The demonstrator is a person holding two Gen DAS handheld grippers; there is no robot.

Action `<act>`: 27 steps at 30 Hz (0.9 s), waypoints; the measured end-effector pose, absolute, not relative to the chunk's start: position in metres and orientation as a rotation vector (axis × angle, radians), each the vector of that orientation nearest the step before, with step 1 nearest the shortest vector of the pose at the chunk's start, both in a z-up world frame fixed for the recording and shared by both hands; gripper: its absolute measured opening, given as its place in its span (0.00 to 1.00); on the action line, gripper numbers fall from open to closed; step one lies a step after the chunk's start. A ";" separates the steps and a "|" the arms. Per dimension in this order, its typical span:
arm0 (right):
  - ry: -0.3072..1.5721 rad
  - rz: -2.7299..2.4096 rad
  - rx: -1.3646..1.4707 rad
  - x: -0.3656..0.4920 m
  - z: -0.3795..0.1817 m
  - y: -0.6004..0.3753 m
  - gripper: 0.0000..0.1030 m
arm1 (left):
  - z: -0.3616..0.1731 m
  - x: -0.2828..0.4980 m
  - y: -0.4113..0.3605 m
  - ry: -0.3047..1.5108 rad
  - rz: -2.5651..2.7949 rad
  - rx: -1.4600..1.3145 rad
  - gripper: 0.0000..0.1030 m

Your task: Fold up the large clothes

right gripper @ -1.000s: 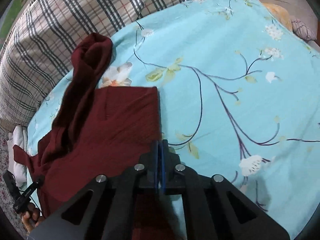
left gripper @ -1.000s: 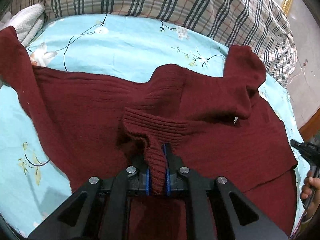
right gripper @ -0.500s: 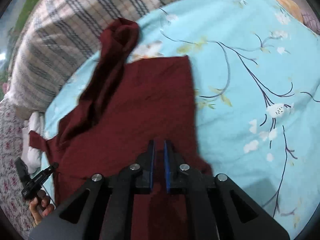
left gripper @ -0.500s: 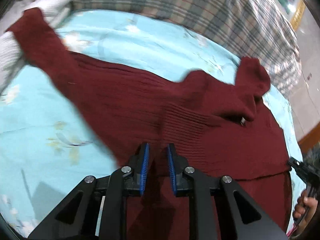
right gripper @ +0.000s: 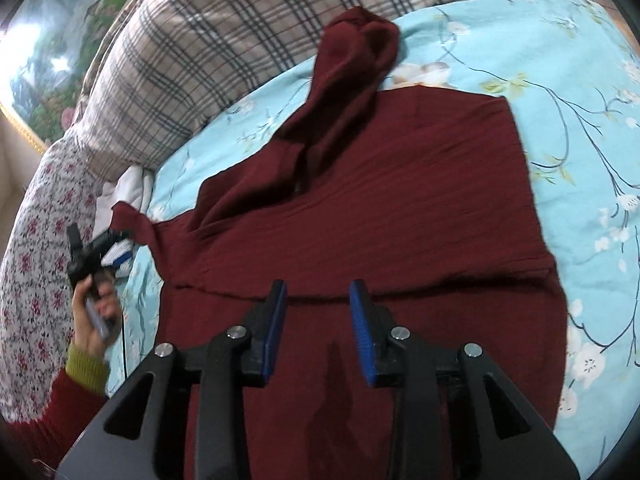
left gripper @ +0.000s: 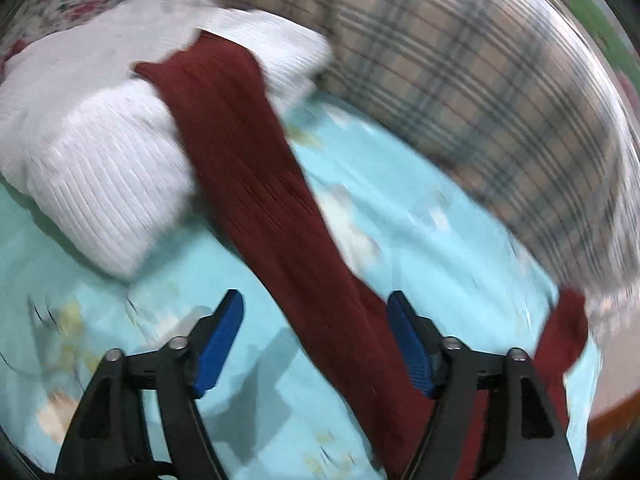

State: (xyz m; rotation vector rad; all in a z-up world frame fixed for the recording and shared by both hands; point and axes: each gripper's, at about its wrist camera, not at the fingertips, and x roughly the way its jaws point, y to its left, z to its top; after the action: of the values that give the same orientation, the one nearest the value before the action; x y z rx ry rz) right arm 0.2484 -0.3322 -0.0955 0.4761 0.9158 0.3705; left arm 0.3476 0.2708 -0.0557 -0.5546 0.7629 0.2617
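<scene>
A dark red knit sweater (right gripper: 380, 208) lies spread on the light blue floral bed sheet (right gripper: 580, 80). One sleeve (right gripper: 352, 52) is bunched toward the plaid blanket. The other sleeve (left gripper: 248, 184) stretches out over a white knit garment (left gripper: 88, 152). My left gripper (left gripper: 314, 324) is open and empty, its jaws either side of that sleeve near the shoulder. It also shows small in the right wrist view (right gripper: 100, 248). My right gripper (right gripper: 318, 312) is open and empty above the sweater's folded lower body.
A plaid blanket (right gripper: 208, 52) lies bunched along the far side of the bed. A floral quilt (right gripper: 32, 240) is at the left. A white folded garment (right gripper: 124, 192) lies near the left sleeve. The sheet (left gripper: 420, 248) extends to the right of the sleeve.
Both grippers have opened and let go of the sweater. The left one has swung left toward the outstretched sleeve; the right one has pulled back over the body.
</scene>
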 end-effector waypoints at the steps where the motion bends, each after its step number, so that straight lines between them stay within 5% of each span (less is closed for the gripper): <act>1: 0.916 0.377 0.475 0.248 -0.095 -0.330 0.33 | -0.055 0.352 0.283 0.752 0.292 -0.565 0.75; 9: 0.946 0.391 0.468 0.250 -0.101 -0.318 0.34 | -0.065 0.397 0.344 0.750 0.351 -0.631 0.73; 11: 0.959 0.392 0.470 0.251 -0.104 -0.313 0.34 | -0.067 0.403 0.350 0.735 0.382 -0.633 0.58; 12: 0.963 0.397 0.467 0.250 -0.105 -0.310 0.34 | -0.067 0.405 0.351 0.726 0.393 -0.628 0.37; 13: 0.965 0.400 0.464 0.250 -0.105 -0.309 0.34 | -0.066 0.406 0.352 0.713 0.389 -0.625 0.05; 27: 0.925 0.384 0.509 0.227 -0.098 -0.323 0.34 | 0.011 0.329 0.218 0.518 0.023 -0.393 0.03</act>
State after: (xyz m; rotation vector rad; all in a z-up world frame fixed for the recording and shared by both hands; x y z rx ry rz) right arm 0.2272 -0.3233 -0.0977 0.5085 0.9245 0.3837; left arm 0.3293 0.2182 0.0109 -0.3927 0.5185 0.0234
